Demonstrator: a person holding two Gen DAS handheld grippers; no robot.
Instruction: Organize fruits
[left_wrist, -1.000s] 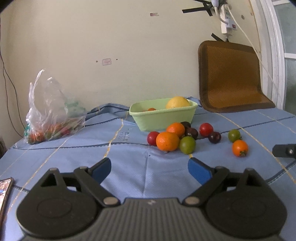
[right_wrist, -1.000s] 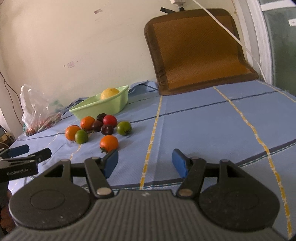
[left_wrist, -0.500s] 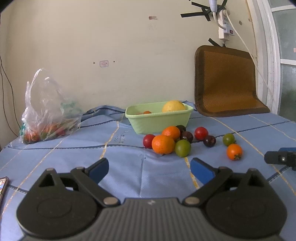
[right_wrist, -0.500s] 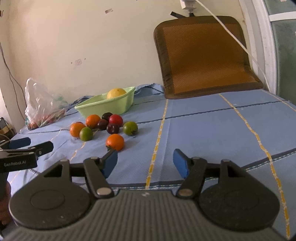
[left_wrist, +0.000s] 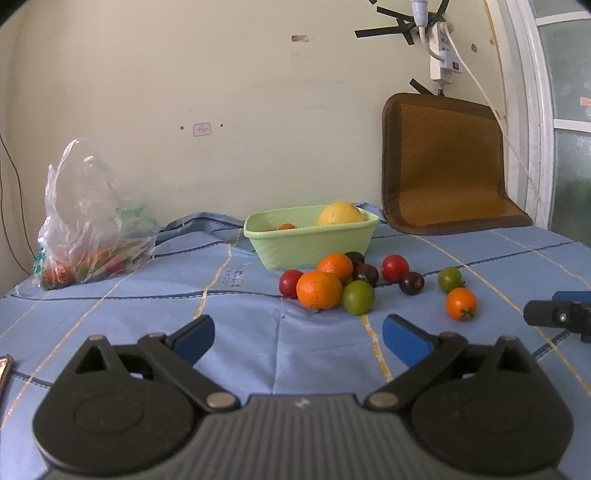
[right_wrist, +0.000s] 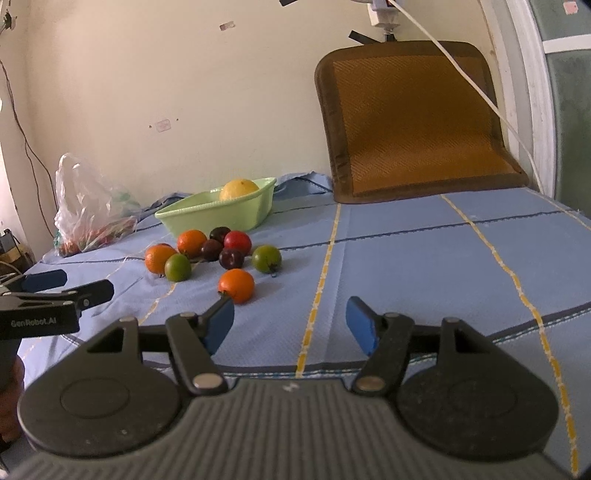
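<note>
A pale green basket stands on the blue cloth and holds a yellow fruit and a small orange one. In front of it lie several loose fruits: two oranges, a green one, red ones, dark plums and an orange tomato. My left gripper is open and empty, short of the pile. My right gripper is open and empty, its left finger close to the orange tomato. The basket also shows in the right wrist view.
A clear plastic bag with produce lies at the back left by the wall. A brown cushion leans on the wall at the back right, with a white cable hanging over it. A phone edge lies at the far left.
Both grippers have tilted up and eased back a little, so the fruits sit lower in both views. The jaws stay open. No fruit has moved.
</note>
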